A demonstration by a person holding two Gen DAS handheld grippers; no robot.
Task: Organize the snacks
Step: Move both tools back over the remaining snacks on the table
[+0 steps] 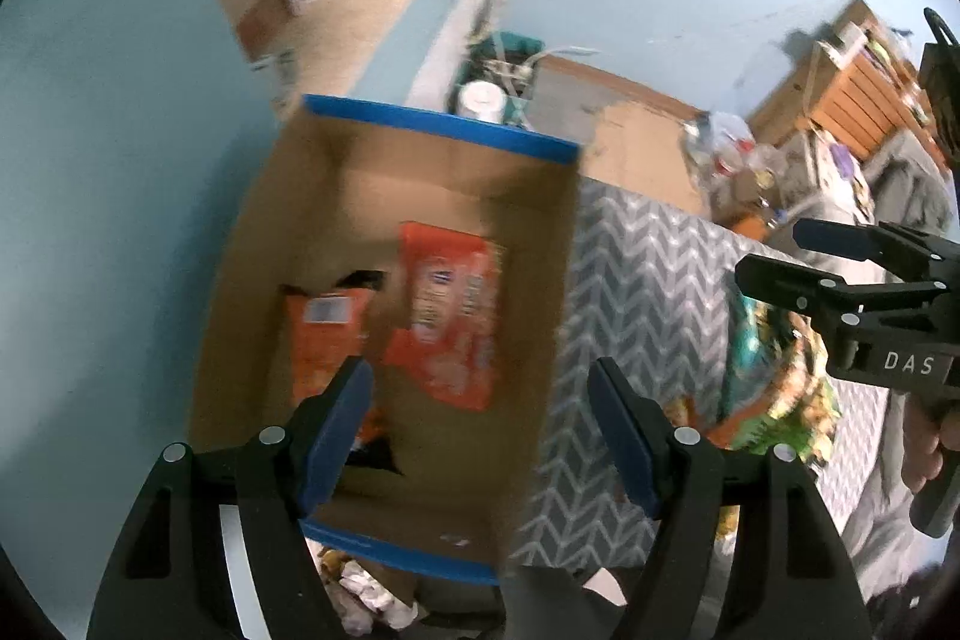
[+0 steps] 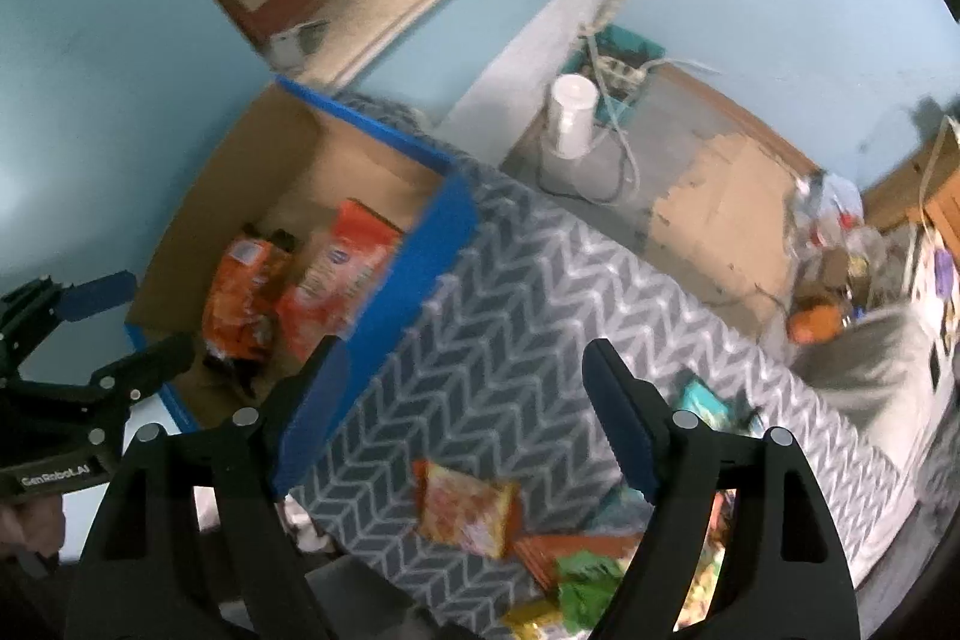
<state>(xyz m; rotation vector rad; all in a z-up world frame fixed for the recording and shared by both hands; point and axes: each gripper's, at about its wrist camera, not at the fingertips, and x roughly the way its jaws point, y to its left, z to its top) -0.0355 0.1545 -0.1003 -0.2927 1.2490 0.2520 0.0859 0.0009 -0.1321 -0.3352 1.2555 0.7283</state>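
Observation:
A cardboard box (image 1: 528, 232) with blue-taped edges holds two orange snack packets (image 1: 450, 316), lying flat on its floor. My left gripper (image 1: 480, 430) hovers open above the box's near end, nothing between its blue pads. My right gripper (image 2: 465, 412) is open and empty too, above the grey chevron cloth (image 2: 510, 316) just right of the box (image 2: 420, 250). Loose snack packets lie on the cloth below it: an orange-yellow packet (image 2: 468, 511) and green ones (image 2: 585, 580). The right gripper (image 1: 774, 259) shows at the right edge of the left wrist view, over more packets (image 1: 774, 382). The left gripper (image 2: 123, 319) appears at the left edge of the right wrist view.
The cloth-covered surface stands by a pale blue wall. Beyond its far edge are a white cup (image 2: 573, 115), a teal basket (image 2: 624, 52) with cables, flattened cardboard (image 2: 732, 214) and a heap of clutter (image 2: 834, 244). A wooden shelf (image 1: 864, 82) stands at the right.

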